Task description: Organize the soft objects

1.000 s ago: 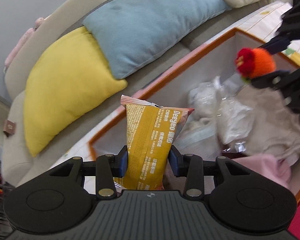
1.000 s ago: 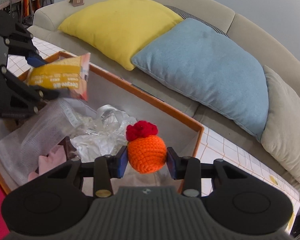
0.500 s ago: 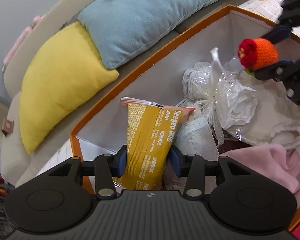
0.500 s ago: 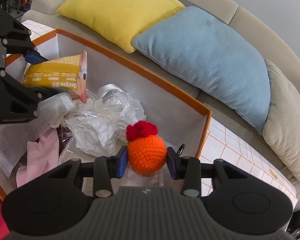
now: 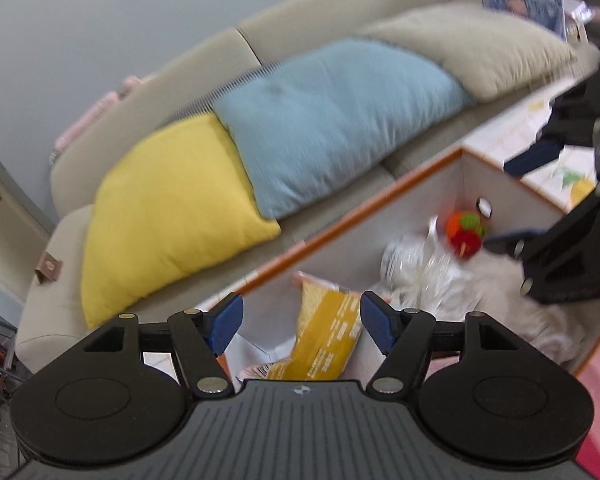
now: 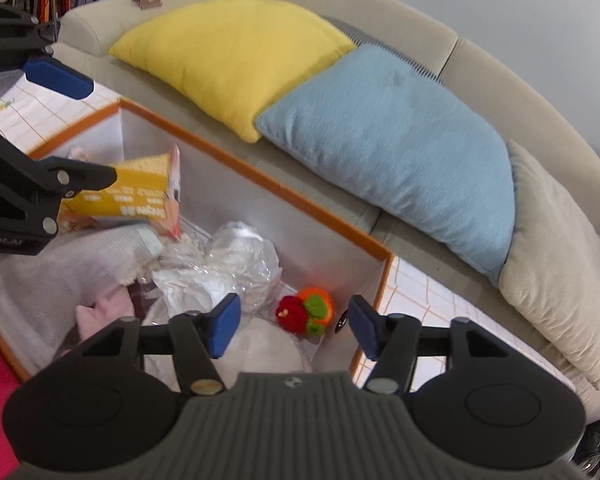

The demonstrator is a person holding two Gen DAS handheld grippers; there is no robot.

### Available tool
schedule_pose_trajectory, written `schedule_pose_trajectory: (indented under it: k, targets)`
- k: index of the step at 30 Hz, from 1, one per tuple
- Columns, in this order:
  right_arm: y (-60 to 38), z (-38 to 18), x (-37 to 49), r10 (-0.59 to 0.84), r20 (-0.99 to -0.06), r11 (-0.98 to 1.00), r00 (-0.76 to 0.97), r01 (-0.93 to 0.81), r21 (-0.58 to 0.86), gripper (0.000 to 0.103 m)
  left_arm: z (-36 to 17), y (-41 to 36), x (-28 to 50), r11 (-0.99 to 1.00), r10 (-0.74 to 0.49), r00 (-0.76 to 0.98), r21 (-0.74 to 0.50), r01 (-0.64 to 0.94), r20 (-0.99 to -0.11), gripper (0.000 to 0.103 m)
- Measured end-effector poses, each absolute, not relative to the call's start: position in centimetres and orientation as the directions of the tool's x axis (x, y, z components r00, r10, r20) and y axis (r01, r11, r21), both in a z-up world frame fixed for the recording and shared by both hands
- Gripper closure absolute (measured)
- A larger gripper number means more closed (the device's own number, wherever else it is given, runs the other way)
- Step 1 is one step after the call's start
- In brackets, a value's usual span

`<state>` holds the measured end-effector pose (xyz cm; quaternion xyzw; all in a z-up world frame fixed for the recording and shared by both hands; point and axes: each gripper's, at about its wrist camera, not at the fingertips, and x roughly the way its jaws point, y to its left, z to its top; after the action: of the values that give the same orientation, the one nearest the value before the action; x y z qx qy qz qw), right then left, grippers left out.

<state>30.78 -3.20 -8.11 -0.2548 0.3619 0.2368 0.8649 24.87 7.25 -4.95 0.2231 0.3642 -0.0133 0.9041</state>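
**A:** Start close. Your left gripper (image 5: 301, 322) has its blue pads spread wide, touching nothing. The yellow snack packet (image 5: 328, 336) lies just beyond them inside the orange-rimmed storage box (image 6: 260, 178), its long axis tilted and running away from you, sealed end up against the near wall.

**B:** And my right?

**A:** Your right gripper (image 6: 294, 326) is likewise splayed and empty. The crocheted orange toy (image 6: 306, 314) sits below and just ahead of it, in the box's far right corner, lying on its side with the red and green end toward you. It rests beside the crumpled clear plastic bag (image 6: 228, 268), apart from both pads.

**B:** So both things are in the box?

**A:** I'd judge so. Each one lies free of your fingers among the grey and pink cloths (image 6: 100, 312). Beyond the box stand the yellow cushion (image 6: 228, 56) and blue cushion (image 6: 392, 128) on the sofa. Your next move looks like drawing both hands up and clear.
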Motion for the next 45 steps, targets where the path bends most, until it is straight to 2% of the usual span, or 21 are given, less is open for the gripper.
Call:
schedule_pose_trajectory:
  k: [3,6,13,16,18,20,25,32,34,37,40,41,45]
  targets:
    - [-3.9,-6.5,29.0,0.245,-0.718,0.759,0.652,-0.590,-0.276,0.041,-2.8,7.1,22.7,0.928,0.118,0.777,0.348,0.136,-0.618,0.024]
    - [-5.1,-4.5,26.6,0.289,-0.681,0.773,0.673,-0.584,-0.249,0.032,-1.1,6.8,19.9,0.950,0.087,0.805,0.292,0.110,-0.587,0.024]
    - [-7.9,0.2,19.9,0.373,-0.589,0.807,0.717,-0.564,-0.175,0.031,2.1,5.7,14.4,0.972,0.014,0.832,0.202,0.119,-0.555,0.024]
    - [-9.7,1.8,17.0,0.399,-0.551,0.830,0.733,-0.544,-0.122,0.023,3.2,5.2,12.1,0.976,-0.033,0.844,0.166,0.143,-0.536,0.024]
    - [-11.1,2.7,15.1,0.413,-0.526,0.845,0.743,-0.528,-0.083,0.021,3.5,4.9,10.4,0.977,-0.069,0.843,0.135,0.165,-0.534,0.024]
    - [-12.4,3.3,13.2,0.424,-0.507,0.855,0.750,-0.516,-0.047,0.016,3.6,4.8,8.8,0.984,-0.082,0.843,0.091,0.153,-0.531,0.024]
    - [-15.0,4.1,9.1,0.398,-0.488,0.896,0.777,-0.444,0.023,0.011,3.5,4.7,5.0,0.989,-0.151,0.847,-0.068,0.135,-0.510,0.024]
    - [-17.1,3.4,4.2,0.313,-0.489,0.949,0.815,-0.295,0.115,0.008,2.7,4.0,1.1,0.996,-0.037,0.882,-0.086,-0.004,-0.470,0.024]
    - [-17.3,3.0,2.9,0.284,-0.486,0.958,0.826,-0.266,0.109,0.008,2.5,3.7,0.0,0.997,0.020,0.890,-0.058,-0.052,-0.456,0.024]
    - [-17.6,2.7,1.1,0.242,-0.476,0.969,0.846,-0.235,0.076,0.008,2.5,3.7,-1.3,0.990,0.068,0.894,-0.080,-0.115,-0.443,0.024]
    - [-18.2,2.5,-0.7,0.221,-0.465,0.974,0.857,-0.215,0.067,0.005,2.5,3.5,-2.2,0.986,0.084,0.887,-0.093,-0.141,-0.454,0.021]
    - [-18.4,2.5,-1.1,0.213,-0.469,0.976,0.857,-0.206,0.066,0.005,2.5,3.3,-2.3,0.986,0.090,0.881,-0.086,-0.146,-0.464,0.017]
    - [-18.9,2.3,-2.2,0.202,-0.500,0.977,0.842,-0.205,0.049,0.004,2.6,2.2,-3.1,0.991,0.082,0.860,-0.048,-0.123,-0.504,0.013]
